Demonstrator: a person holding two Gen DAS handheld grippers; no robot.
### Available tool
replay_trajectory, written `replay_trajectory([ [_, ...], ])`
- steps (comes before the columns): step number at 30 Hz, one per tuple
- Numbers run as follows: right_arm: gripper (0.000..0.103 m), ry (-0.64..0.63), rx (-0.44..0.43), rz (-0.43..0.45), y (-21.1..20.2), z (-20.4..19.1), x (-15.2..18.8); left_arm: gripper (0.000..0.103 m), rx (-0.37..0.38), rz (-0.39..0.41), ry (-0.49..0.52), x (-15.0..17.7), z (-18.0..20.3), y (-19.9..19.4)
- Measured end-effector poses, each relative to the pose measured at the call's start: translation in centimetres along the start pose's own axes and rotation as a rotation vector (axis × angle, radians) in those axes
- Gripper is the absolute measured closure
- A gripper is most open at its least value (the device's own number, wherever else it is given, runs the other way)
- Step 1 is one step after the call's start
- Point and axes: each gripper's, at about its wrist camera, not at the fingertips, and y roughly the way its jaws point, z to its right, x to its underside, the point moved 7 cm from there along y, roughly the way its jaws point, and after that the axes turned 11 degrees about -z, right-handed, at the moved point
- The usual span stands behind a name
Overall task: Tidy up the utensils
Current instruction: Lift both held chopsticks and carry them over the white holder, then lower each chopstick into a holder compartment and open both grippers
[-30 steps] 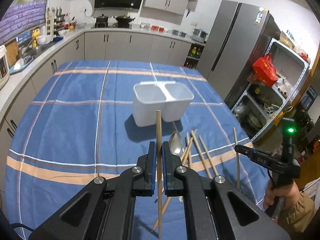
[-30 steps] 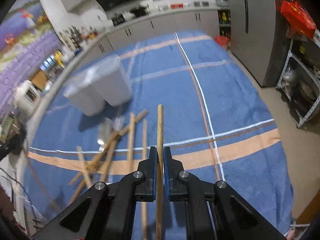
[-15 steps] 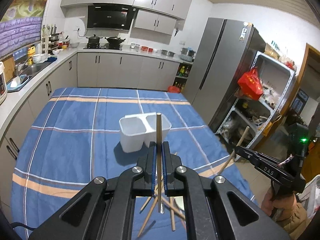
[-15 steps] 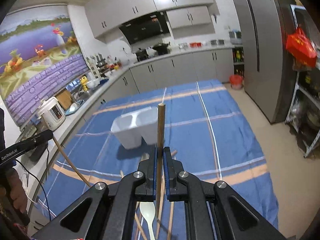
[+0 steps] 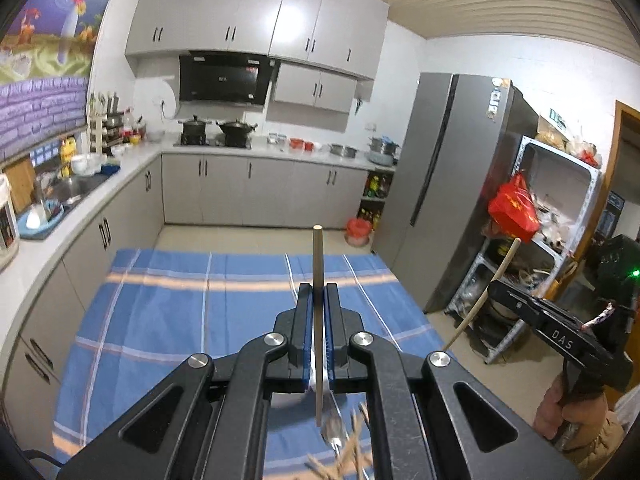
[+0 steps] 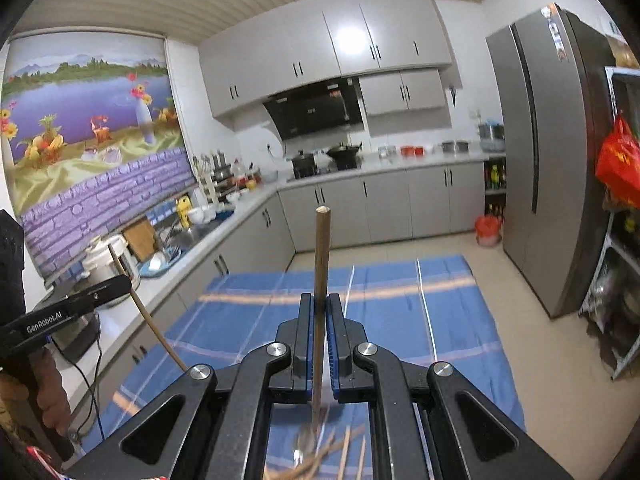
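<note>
Both claws have risen clear of the tabletop (image 5: 168,312). The left claw (image 5: 319,312) clamps one chopstick (image 5: 318,264); the right claw (image 6: 319,320) clamps another chopstick (image 6: 322,252). The white bin is now hidden, probably below the claws. Remaining utensils (image 6: 332,452) lie beneath.

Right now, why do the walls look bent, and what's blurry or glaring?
Left wrist view: fisheye lens bows the fridge; loose chopsticks at the bottom smear. Right wrist view: cabinets curve, a light glares off one cabinet door, bottom utensils blur.
</note>
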Motion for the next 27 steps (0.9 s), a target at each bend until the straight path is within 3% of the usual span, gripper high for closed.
replay_trajectory([
  [4,0.097,0.021,-0.012,0.003,3.2,-0.4,-2.4,0.098,-0.029,0.004,0.007,-2.4,-0.7,2.7],
  [8,0.097,0.021,0.015,-0.054,7.7,-0.5,-2.6,0.098,-0.041,-0.051,0.003,-3.1,-1.7,7.4],
  [14,0.097,0.064,0.036,-0.221,15.3,1.4,0.3,0.098,-0.048,-0.211,-0.003,-0.4,-2.6,15.7],
  [18,0.096,0.113,0.019,-0.3,18.2,3.5,2.2,0.098,-0.057,-0.292,-0.01,2.0,-3.4,19.1],
  [22,0.094,0.154,0.005,-0.341,19.3,5.5,3.8,0.096,-0.041,-0.296,-0.013,2.9,-3.9,19.1],
  [25,0.074,0.161,-0.006,-0.37,19.8,5.8,5.3,0.084,-0.039,-0.29,-0.018,3.6,-4.3,18.2],
  [27,0.071,0.157,-0.014,-0.391,19.9,5.6,6.6,0.076,-0.039,-0.286,-0.043,4.4,-5.0,17.2],
])
